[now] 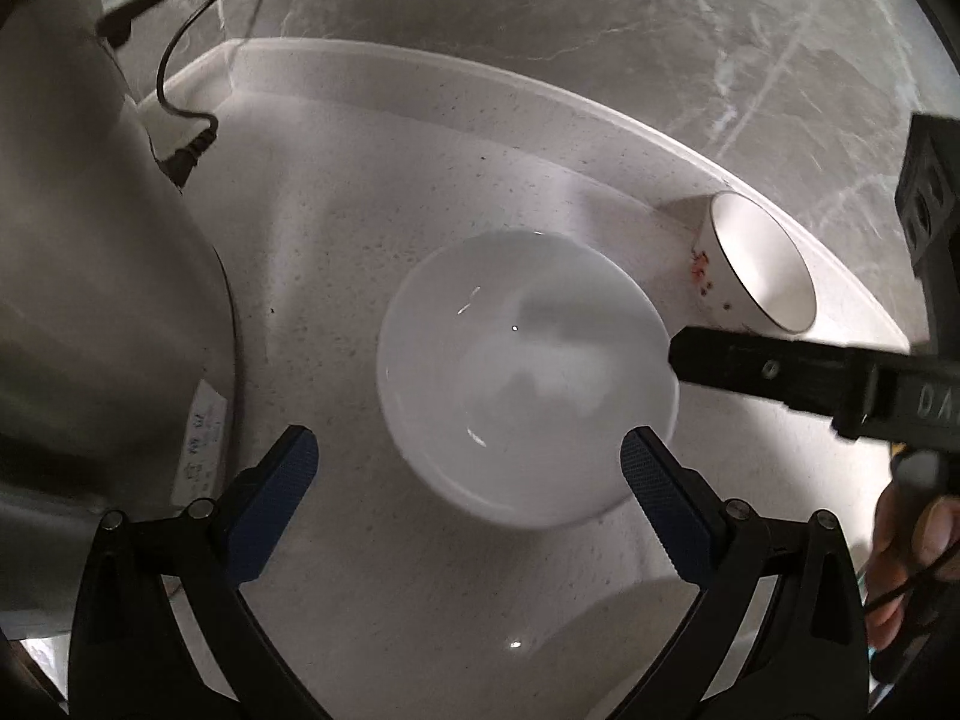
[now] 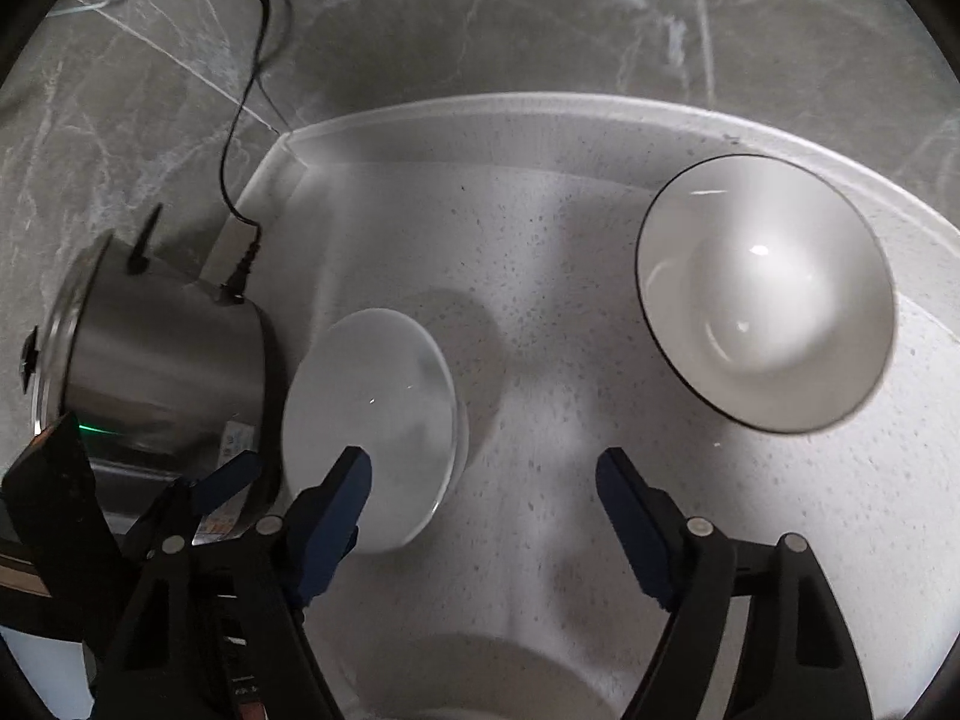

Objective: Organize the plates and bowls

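Observation:
A plain white bowl stands upright on the speckled white counter. My left gripper hovers open over its near side; the right pad overlaps the rim and neither pad presses on it. A small bowl with a dark rim and red flowers sits near the counter's back edge. In the right wrist view the plain bowl lies left and the dark-rimmed bowl right. My right gripper is open, with only bare counter between its fingers. One finger of it reaches in beside the plain bowl.
A steel pot with a black cable stands at the left, close to the plain bowl. Grey marble wall rises behind the counter. Another white dish shows at the bottom edge. A hand is at the lower right.

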Demonstrator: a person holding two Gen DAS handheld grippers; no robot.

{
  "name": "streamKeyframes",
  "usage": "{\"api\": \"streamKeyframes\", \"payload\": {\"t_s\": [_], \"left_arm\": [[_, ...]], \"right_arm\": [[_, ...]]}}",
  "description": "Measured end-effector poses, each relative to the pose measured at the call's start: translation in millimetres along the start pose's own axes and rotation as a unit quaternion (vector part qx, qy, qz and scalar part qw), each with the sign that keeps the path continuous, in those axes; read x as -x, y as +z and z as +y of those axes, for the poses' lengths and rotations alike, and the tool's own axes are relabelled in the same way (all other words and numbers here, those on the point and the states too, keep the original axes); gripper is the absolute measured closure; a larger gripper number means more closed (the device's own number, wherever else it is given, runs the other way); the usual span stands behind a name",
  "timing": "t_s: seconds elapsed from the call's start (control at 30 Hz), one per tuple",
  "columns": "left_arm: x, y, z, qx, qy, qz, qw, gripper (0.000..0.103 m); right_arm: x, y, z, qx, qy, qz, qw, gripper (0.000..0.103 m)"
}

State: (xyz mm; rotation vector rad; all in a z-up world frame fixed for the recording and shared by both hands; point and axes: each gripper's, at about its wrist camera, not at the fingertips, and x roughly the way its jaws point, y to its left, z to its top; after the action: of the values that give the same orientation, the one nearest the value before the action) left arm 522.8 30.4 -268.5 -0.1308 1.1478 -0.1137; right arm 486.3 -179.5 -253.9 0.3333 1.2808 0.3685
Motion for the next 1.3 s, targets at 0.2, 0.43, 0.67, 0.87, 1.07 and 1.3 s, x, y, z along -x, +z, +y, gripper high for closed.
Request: {"api": "streamKeyframes", "payload": {"t_s": [0.2, 0.43, 0.67, 0.87, 1.07, 1.3], "left_arm": [[-17, 8, 14, 0.037, 0.010, 0.003, 0.9993, 0.035], [-37, 11, 26, 0.052, 0.016, 0.023, 0.9983, 0.070], [-50, 12, 21, 0.043, -0.004, 0.030, 0.9986, 0.092], [-44, 18, 17, 0.032, -0.007, 0.025, 0.9991, 0.094], [-15, 16, 11, 0.023, -0.013, 0.011, 0.9996, 0.094], [23, 7, 4, 0.010, -0.030, -0.001, 0.9995, 0.094]], "right_arm": [[-18, 11, -1, 0.011, -0.006, 0.016, 1.000, 0.026], [-39, 18, 3, 0.029, -0.005, 0.035, 0.999, 0.045], [-48, 19, 14, 0.058, -0.009, 0.041, 0.997, 0.092], [-43, 16, 13, 0.059, -0.015, 0.037, 0.997, 0.095], [-19, 14, 19, 0.063, -0.016, 0.021, 0.998, 0.095], [16, -3, 27, 0.069, -0.016, 0.004, 0.997, 0.094]]}}
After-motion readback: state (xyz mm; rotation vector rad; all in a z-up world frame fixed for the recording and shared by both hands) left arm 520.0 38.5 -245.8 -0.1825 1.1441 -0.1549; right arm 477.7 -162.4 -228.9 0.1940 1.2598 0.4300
